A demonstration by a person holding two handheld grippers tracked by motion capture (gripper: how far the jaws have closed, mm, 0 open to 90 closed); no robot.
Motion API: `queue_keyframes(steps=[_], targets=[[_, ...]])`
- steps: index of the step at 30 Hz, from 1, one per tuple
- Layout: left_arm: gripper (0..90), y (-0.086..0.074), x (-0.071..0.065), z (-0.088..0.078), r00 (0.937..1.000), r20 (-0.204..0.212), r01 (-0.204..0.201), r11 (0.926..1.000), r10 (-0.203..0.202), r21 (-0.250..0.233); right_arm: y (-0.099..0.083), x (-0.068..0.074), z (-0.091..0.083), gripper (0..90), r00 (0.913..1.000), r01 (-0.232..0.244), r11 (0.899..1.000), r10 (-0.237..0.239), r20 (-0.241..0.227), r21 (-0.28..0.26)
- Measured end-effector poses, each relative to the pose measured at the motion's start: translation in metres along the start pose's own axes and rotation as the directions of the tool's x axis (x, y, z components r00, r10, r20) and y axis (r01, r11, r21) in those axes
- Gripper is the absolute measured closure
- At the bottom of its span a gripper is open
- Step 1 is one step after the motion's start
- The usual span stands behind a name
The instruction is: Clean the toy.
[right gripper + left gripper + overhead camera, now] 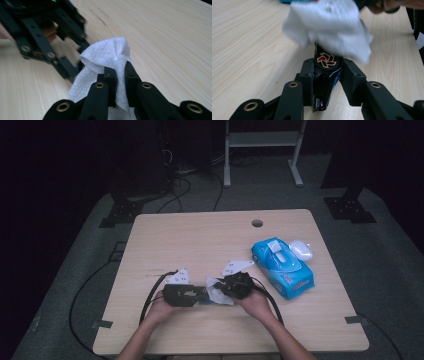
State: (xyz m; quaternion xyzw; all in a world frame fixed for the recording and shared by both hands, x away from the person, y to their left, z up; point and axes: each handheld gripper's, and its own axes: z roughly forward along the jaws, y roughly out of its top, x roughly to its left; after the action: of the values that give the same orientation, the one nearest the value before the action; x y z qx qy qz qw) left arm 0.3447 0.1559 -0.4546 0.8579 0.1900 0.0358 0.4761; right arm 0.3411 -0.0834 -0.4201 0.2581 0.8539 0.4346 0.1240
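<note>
Meanwhile, at the near middle of the table (200,240), my left gripper (327,72) clamps a small black gadget (324,82) with an orange pinwheel emblem, while my right gripper (121,75), jaws pinched tight on a white wipe (105,53), rubs its far end. Press too hard, I judge, and the gadget could twist out of my narrow grip.

Crumpled white wipe (105,57) draped over small black gadget (325,75), mid-table
</note>
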Motion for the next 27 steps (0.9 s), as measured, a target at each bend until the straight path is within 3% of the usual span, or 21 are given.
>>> queue_keyframes(steps=[5,8,10,14,18,19,23,24,27], targets=[[64.4,0.0,0.001,0.0,1.0,0.001,0.001,1.0,-0.001,0.002,-0.021,-0.03,-0.027,83.7,0.9941,-0.094,0.995,0.095,0.052,-0.024],[62.2,0.0,0.004,0.0,0.9987,0.02,0.047,0.9985,-0.046,-0.028,-0.029,-0.036,-0.033,83.7,0.9911,-0.123,0.992,0.125,0.046,-0.034],[56.8,0.001,0.007,-0.003,0.995,0.04,0.095,0.9926,-0.092,-0.077,-0.032,-0.034,-0.034,83.6,0.9918,-0.115,0.992,0.117,0.05,-0.042],[55.0,0.001,0.011,-0.007,0.9898,0.047,0.139,0.9831,-0.135,-0.119,-0.034,-0.03,-0.035,83.6,0.9941,-0.097,0.994,0.099,0.044,-0.046],[54.5,-0.002,0.014,-0.008,0.9741,0.051,0.226,0.9576,-0.22,-0.179,-0.034,-0.028,-0.035,83.6,0.996,-0.072,0.996,0.074,0.05,-0.044],[54.5,-0.002,0.015,-0.009,0.9719,0.043,0.235,0.9544,-0.231,-0.184,-0.034,-0.028,-0.035,83.7,0.9961,-0.067,0.997,0.069,0.054,-0.043],[54.5,-0.003,0.016,-0.009,0.9686,0.032,0.248,0.9531,-0.247,-0.173,-0.035,-0.028,-0.035,83.6,0.996,-0.071,0.997,0.073,0.052,-0.043],[54.2,-0.003,0.016,-0.008,0.971,0.027,0.239,0.957,-0.238,-0.165,-0.035,-0.028,-0.035,83.6,0.996,-0.071,0.997,0.073,0.052,-0.043],[53.3,-0.004,0.015,-0.007,0.971,0.024,0.239,0.9561,-0.238,-0.17,-0.035,-0.027,-0.035,83.6,0.9964,-0.061,0.997,0.063,0.056,-0.046]])
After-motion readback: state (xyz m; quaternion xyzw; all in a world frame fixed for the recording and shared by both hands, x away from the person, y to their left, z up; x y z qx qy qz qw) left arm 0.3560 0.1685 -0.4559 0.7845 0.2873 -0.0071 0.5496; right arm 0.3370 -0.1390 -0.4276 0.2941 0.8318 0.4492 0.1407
